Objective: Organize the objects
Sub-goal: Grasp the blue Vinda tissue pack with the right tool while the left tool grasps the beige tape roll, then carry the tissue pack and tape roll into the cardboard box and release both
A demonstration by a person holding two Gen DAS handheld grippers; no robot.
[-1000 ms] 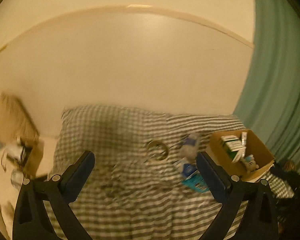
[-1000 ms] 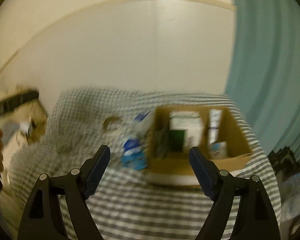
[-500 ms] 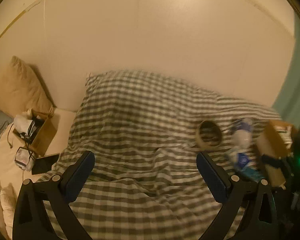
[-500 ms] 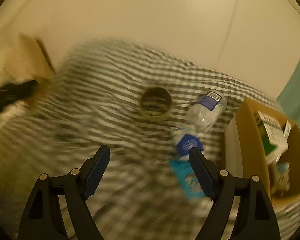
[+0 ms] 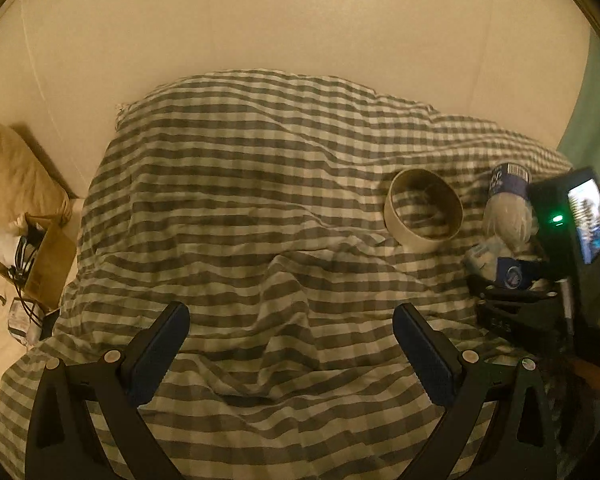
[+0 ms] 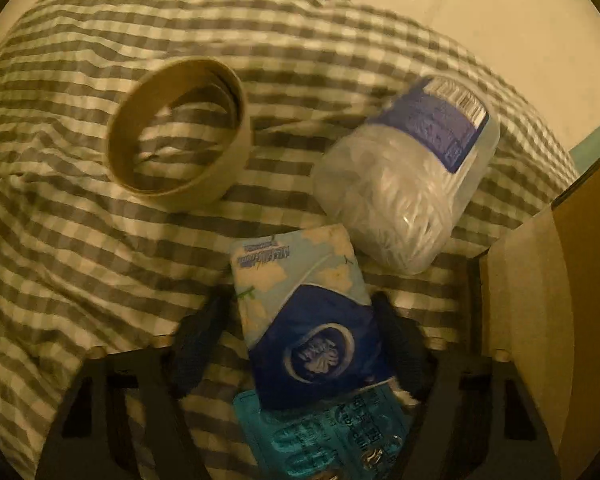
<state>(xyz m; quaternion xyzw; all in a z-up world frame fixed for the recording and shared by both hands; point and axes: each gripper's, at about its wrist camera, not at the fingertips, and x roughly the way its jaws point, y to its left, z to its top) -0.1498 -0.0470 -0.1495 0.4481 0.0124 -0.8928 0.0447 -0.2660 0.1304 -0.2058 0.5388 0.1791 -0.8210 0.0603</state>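
On the checked blanket [image 5: 228, 208] lie a cardboard tape ring [image 6: 176, 136], a crushed clear bottle with a blue label [image 6: 404, 184], a blue and white tissue pack [image 6: 312, 320] and a teal blister pack [image 6: 332, 436]. My right gripper [image 6: 300, 344] is low over the blanket with its open fingers on both sides of the tissue pack; whether they touch it is unclear. My left gripper [image 5: 288, 348] is open and empty above bare blanket. The left wrist view shows the ring [image 5: 422, 210], the bottle [image 5: 506, 212] and the right gripper's body [image 5: 572, 248].
A cardboard box [image 6: 540, 280] stands just right of the objects. A tan pillow [image 5: 12, 176] and a small box with cables [image 5: 40, 260] sit left of the bed. A pale wall [image 5: 300, 20] is behind, and a teal curtain [image 5: 596, 108] hangs at the right.
My right gripper has swung from the box to the left and dropped down around the tissue pack. My left gripper has turned left and moved closer to the blanket.
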